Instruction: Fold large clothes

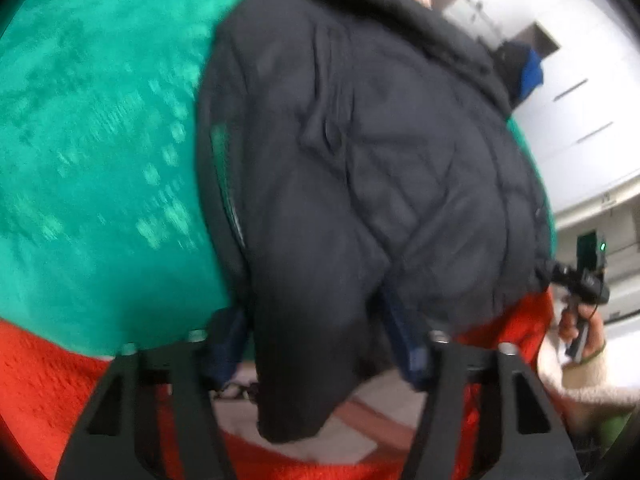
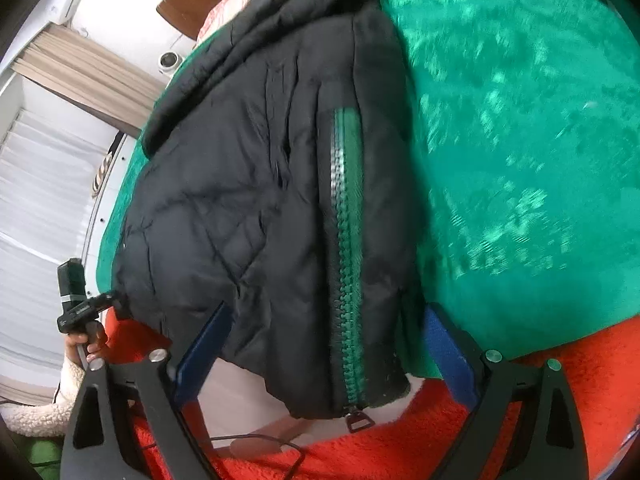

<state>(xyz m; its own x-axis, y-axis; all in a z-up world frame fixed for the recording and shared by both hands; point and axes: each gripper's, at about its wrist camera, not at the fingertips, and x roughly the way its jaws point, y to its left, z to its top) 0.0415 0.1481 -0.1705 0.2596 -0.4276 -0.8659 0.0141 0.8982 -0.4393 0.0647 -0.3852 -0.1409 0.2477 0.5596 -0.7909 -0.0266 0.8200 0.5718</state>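
A dark navy quilted jacket (image 1: pixel 372 152) lies on a green blanket (image 1: pixel 100 140); its hem hangs over the near edge. In the left wrist view my left gripper (image 1: pixel 320 340) has its blue-padded fingers (image 1: pixel 404 336) closed on the jacket's hem. In the right wrist view the jacket (image 2: pixel 240 200) shows a green zipper (image 2: pixel 346 240) with its pull hanging at the bottom. My right gripper (image 2: pixel 324 344) has blue pads (image 2: pixel 448 356) on both sides of the hem, pinching the fabric. The right gripper also shows in the left wrist view (image 1: pixel 580 280), the left gripper in the right wrist view (image 2: pixel 76 304).
An orange-red fleece cover (image 2: pixel 400 440) lies under the green blanket (image 2: pixel 520 160) at the near edge. White cabinets (image 1: pixel 580 100) stand to the right in the left wrist view. Curtains (image 2: pixel 40 200) and a wooden headboard (image 2: pixel 188 4) show in the right wrist view. A cable (image 2: pixel 260 448) lies below.
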